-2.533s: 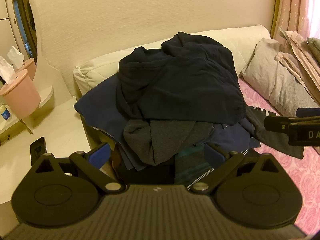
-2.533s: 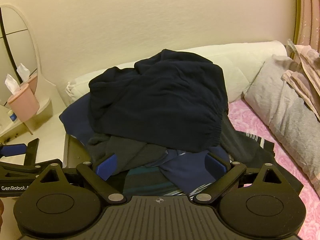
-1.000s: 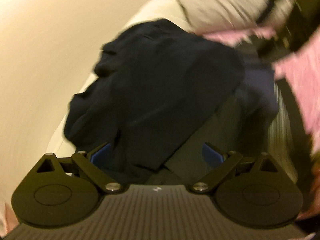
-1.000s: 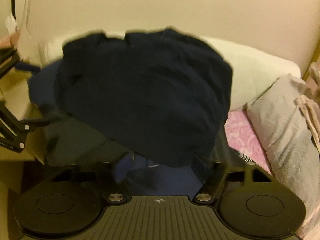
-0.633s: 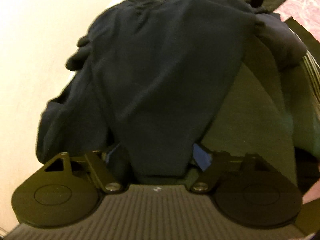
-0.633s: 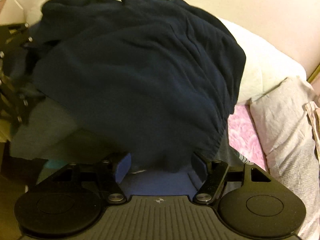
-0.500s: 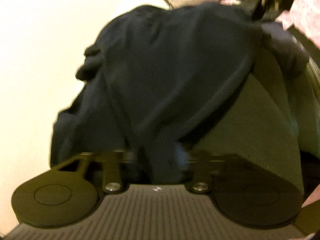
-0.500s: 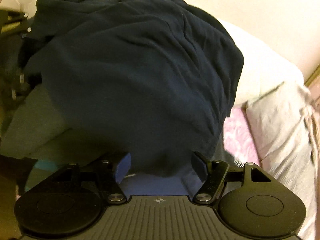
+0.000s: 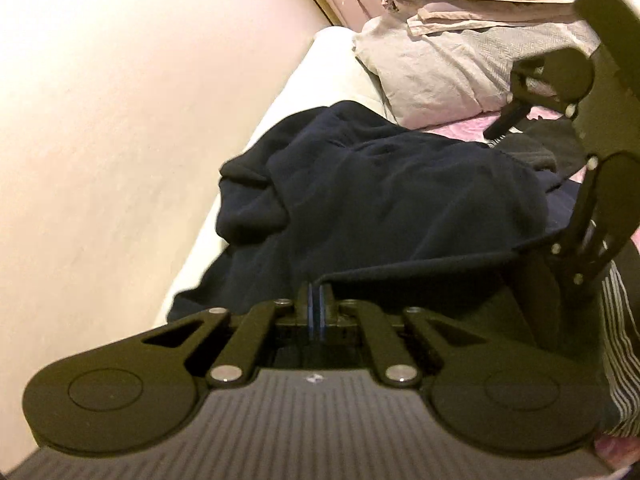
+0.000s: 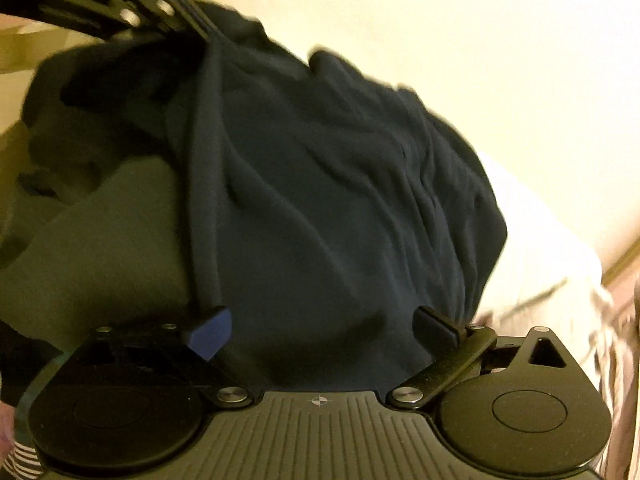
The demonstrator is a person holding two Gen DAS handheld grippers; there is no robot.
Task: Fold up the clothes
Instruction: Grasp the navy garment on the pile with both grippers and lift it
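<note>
A crumpled navy garment [image 9: 380, 192] tops a pile of dark clothes on the bed. My left gripper [image 9: 316, 302] is shut on its near hem, and the edge runs taut to the right from the pads. In the right wrist view the same garment [image 10: 320, 200] fills the middle, with the left gripper [image 10: 180, 4] pinching it at the top left. My right gripper [image 10: 324, 328] has its jaws opening wide. Navy cloth lies between them, and the pads do not press on it. One of its fingers [image 9: 506, 120] shows at the right of the left wrist view.
Under the navy piece lie a dark grey garment [image 10: 100, 240] and a striped one [image 9: 620, 340]. A cream bolster [image 9: 320, 64] runs along the wall. A grey pillow [image 9: 432, 68] and folded beige cloths [image 9: 480, 0] sit further along the pink sheet [image 9: 468, 128].
My left gripper has shut on the navy garment's hem and pulled it up and back. My right gripper has rolled, sunk closer to the cloth and spread its jaws wider.
</note>
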